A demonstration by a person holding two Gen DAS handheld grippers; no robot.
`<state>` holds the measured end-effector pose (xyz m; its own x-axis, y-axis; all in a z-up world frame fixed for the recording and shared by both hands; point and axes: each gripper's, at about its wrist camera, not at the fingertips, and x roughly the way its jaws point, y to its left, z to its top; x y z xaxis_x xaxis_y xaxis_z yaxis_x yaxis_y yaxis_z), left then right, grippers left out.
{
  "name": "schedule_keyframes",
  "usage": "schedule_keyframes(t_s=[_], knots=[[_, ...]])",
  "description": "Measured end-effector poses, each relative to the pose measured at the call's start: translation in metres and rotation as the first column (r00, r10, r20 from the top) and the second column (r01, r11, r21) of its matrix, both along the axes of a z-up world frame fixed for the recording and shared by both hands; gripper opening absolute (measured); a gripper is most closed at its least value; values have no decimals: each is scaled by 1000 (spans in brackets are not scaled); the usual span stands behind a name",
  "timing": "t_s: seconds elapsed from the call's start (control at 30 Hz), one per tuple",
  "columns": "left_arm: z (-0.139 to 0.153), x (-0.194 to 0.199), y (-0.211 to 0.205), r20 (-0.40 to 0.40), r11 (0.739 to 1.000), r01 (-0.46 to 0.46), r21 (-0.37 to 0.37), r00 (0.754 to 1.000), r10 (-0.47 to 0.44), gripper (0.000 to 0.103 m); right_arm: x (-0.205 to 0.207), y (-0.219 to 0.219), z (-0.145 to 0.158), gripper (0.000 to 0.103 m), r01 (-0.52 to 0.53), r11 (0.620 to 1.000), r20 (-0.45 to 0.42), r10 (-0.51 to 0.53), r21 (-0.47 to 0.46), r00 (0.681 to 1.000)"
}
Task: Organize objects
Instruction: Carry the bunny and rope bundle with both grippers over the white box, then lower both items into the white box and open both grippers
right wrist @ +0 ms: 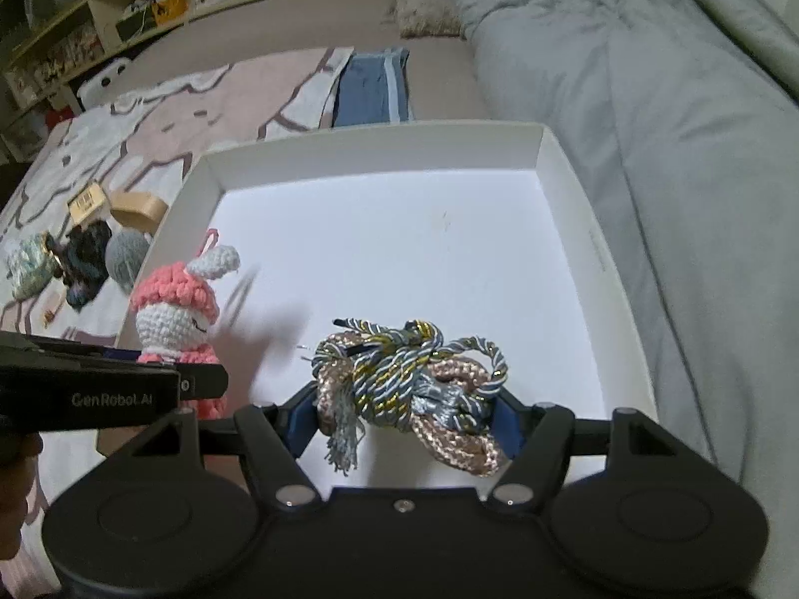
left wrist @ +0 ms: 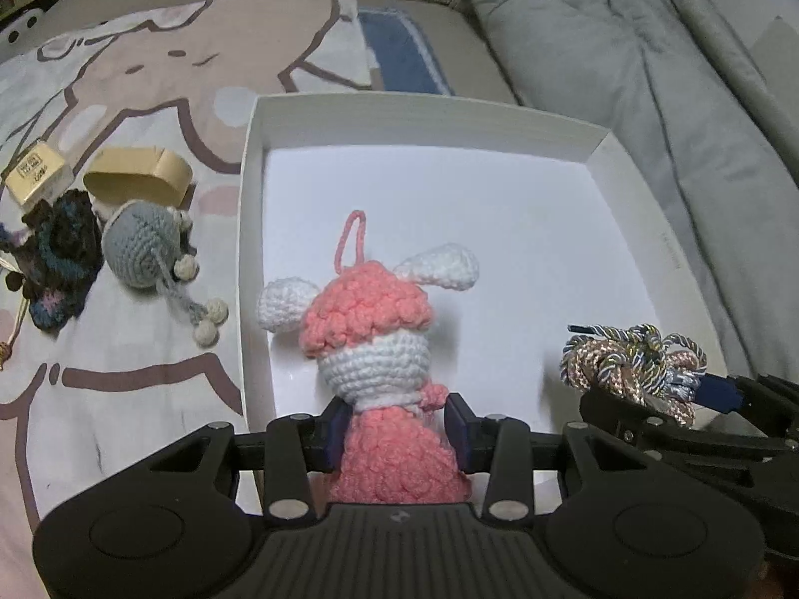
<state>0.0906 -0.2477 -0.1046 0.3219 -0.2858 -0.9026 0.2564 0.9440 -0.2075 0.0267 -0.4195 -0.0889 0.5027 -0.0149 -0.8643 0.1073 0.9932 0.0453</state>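
Note:
My left gripper [left wrist: 397, 429] is shut on a pink and white crochet bunny [left wrist: 374, 329] and holds it upright over the near left part of a white open box [left wrist: 424, 120]. The bunny also shows in the right wrist view [right wrist: 175, 309]. My right gripper [right wrist: 404, 414] is shut on a bundle of twisted blue, gold and pink cords [right wrist: 409, 379], held over the near part of the box [right wrist: 379, 145]. The cord bundle shows at the right in the left wrist view [left wrist: 629, 359].
Left of the box on a patterned blanket lie a grey crochet ball toy [left wrist: 145, 244], a dark knitted item [left wrist: 60, 254], a beige oval case [left wrist: 140, 174] and a small labelled box [left wrist: 35, 172]. A grey sofa [left wrist: 649, 75] runs along the right. Shelves [right wrist: 100, 15] stand far left.

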Motion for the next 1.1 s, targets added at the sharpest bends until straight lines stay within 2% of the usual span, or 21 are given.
schedule_keyframes(t_s=[0.33, 0.43, 0.53, 0.63, 0.77, 0.93, 1.03, 1.1], knots=[[-5, 0, 3, -1, 1000, 19, 5, 1000, -19, 42, 4, 2, -7, 70, -6, 1000, -30, 6, 20, 1000], [-4, 0, 3, 3, 1000, 22, 8, 1000, -23, 45, 5, 2, -8, 70, -1, 1000, -39, 2, 26, 999], [-4, 0, 4, -1, 999, 29, 13, 1000, -29, 48, 5, 1, -8, 76, 7, 999, -44, -5, 32, 999], [-2, -1, 7, 5, 999, 43, 18, 999, -43, 61, 4, -1, -6, 92, 32, 999, -40, -30, 37, 999], [2, -3, 9, 25, 998, 51, 33, 998, -52, 65, 3, -3, -1, 92, 40, 999, -33, -39, 29, 999], [6, -3, 12, 30, 998, 56, 24, 998, -57, 63, 1, -4, 3, 90, 48, 999, -34, -48, 20, 998], [5, -3, 12, 27, 997, 69, 33, 997, -70, 54, 1, -6, 1, 82, 63, 998, -43, -61, 31, 997], [1, 0, 10, 9, 995, 83, 46, 996, -84, 51, 2, -10, -3, 81, 78, 996, -51, -76, 38, 996]])
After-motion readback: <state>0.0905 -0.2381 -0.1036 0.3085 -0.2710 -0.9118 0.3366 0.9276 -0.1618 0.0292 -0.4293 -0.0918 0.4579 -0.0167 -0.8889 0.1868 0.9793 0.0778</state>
